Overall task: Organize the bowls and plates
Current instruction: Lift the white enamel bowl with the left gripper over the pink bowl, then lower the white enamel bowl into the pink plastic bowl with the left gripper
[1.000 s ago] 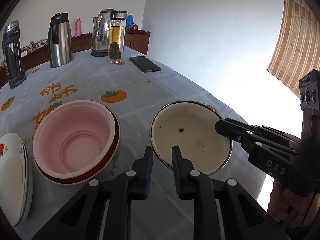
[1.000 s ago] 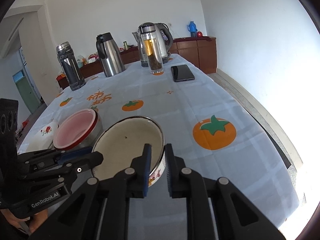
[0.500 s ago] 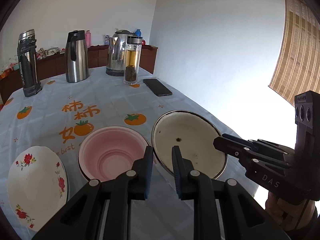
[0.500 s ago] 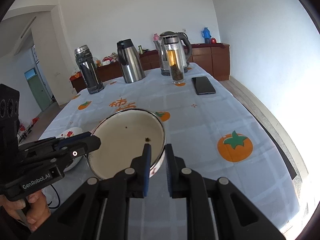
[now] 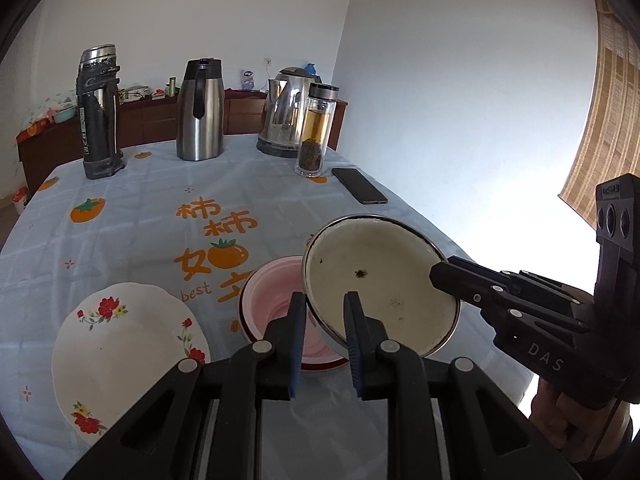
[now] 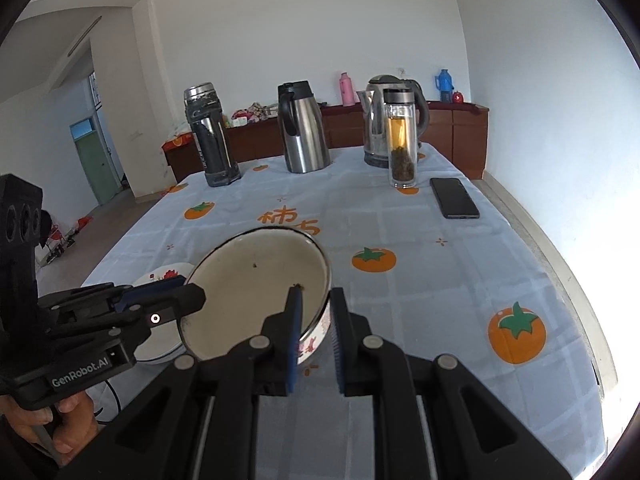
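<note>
A cream enamel bowl with a dark rim hangs above the table, held from two sides. My left gripper is shut on its near rim. My right gripper is shut on the opposite rim and shows in the left wrist view as a black arm. The bowl partly overlaps a pink bowl with a red outer rim that stands on the tablecloth just below and to its left. A white plate with red flowers lies further left.
At the back of the table stand a dark thermos, a steel jug, a kettle and a glass tea bottle. A black phone lies near the right table edge. A sideboard runs behind.
Both grippers have risen with the enamel bowl and carried it left, from beside the pink bowl to partly over it. The flowered plate has come fully into view.
</note>
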Motion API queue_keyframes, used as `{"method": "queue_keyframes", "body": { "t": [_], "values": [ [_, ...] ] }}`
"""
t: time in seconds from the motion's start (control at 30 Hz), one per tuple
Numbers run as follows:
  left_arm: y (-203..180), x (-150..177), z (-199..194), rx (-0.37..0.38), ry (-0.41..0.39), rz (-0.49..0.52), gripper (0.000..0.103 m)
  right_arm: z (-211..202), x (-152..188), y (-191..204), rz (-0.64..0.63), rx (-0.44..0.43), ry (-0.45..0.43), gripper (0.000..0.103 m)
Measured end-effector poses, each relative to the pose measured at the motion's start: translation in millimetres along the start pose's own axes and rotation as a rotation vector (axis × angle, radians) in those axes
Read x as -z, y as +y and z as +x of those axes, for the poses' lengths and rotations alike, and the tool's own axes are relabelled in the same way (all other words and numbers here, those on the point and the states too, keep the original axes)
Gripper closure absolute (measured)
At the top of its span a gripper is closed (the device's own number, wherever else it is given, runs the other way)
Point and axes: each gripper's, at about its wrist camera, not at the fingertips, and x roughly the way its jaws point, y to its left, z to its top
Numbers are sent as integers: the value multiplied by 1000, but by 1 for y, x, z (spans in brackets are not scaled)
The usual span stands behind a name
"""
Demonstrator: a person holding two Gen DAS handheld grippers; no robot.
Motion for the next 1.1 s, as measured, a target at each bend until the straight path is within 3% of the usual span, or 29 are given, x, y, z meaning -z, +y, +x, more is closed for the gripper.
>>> {"method": "queue_keyframes", "body": {
  "t": [0.77,1.1],
  "values": [
    [35,-9,8,-5,-9,-10,82,30,-9,21,-25,12,47,88],
    [46,-9,25,16,25,-35,82,36,-7,22,-27,21,61,88]
  ]
}}
